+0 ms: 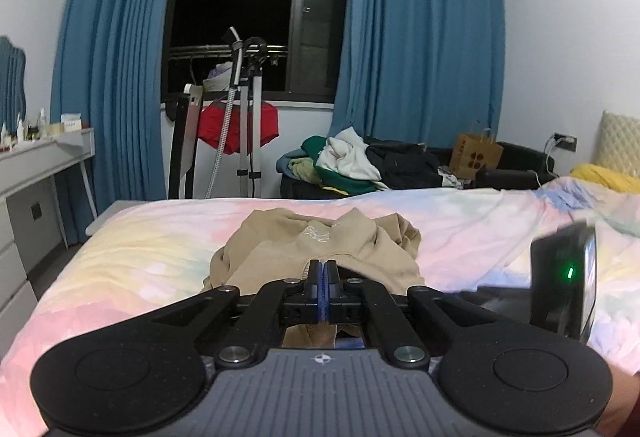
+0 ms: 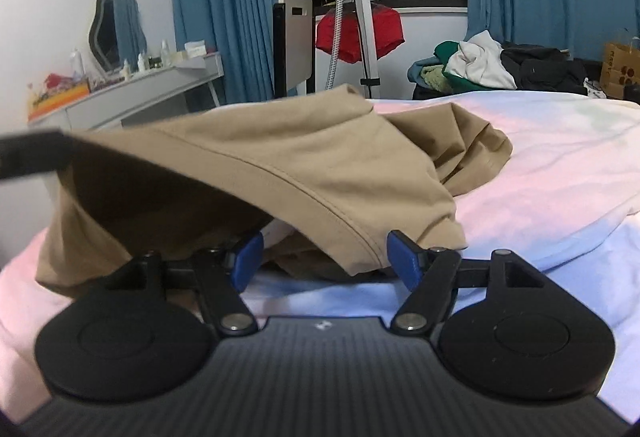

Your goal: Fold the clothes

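A tan garment (image 1: pixel 320 237) lies bunched on the pastel bed cover (image 1: pixel 120 257). My left gripper (image 1: pixel 324 269) has its blue pads pressed together, with tan cloth showing just past and beneath them. In the right wrist view the same garment (image 2: pixel 320 165) is lifted at its left side like a tent, up toward a blurred black part of the left gripper (image 2: pixel 32 153). My right gripper (image 2: pixel 326 257) stands open low over the bed cover (image 2: pixel 540 157). The garment's stitched hem hangs between its blue pads (image 2: pixel 404 257) without being pressed. The right gripper's black housing with a green light (image 1: pixel 560 277) shows at the right.
A pile of mixed clothes (image 1: pixel 348 165) and a paper bag (image 1: pixel 476 153) sit beyond the bed's far edge. A garment steamer stand (image 1: pixel 248 117) with a red garment (image 1: pixel 236 129) is by the window. A white dresser (image 1: pixel 40 165) lines the left wall.
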